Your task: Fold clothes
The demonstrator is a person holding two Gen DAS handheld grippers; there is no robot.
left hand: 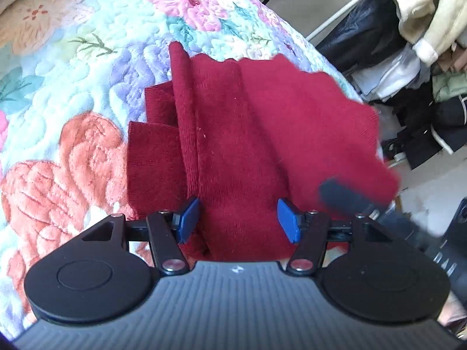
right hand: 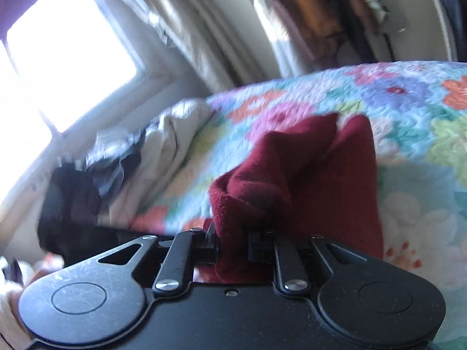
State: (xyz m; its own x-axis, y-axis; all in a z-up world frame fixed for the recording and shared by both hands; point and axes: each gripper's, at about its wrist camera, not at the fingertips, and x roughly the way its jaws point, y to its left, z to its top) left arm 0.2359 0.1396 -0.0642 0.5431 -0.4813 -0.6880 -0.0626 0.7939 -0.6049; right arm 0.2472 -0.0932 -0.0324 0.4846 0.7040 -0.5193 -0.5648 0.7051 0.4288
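A dark red knit garment point(left hand: 242, 134) lies partly folded on the flowered quilt point(left hand: 87, 67), with layered edges at its left. My left gripper point(left hand: 238, 218) is open, its blue pads apart over the garment's near end. In the right wrist view my right gripper point(right hand: 232, 246) is shut on a bunched fold of the red garment point(right hand: 294, 180), lifted off the quilt point(right hand: 414, 134). The other gripper's dark handle point(left hand: 347, 195) shows blurred at the garment's right edge in the left wrist view.
The bed's edge runs along the right in the left wrist view; beyond it a rack with piled clothes point(left hand: 417, 38). In the right wrist view, white and dark clothes point(right hand: 122, 172) lie heaped on the bed's left, under a bright window point(right hand: 64, 55).
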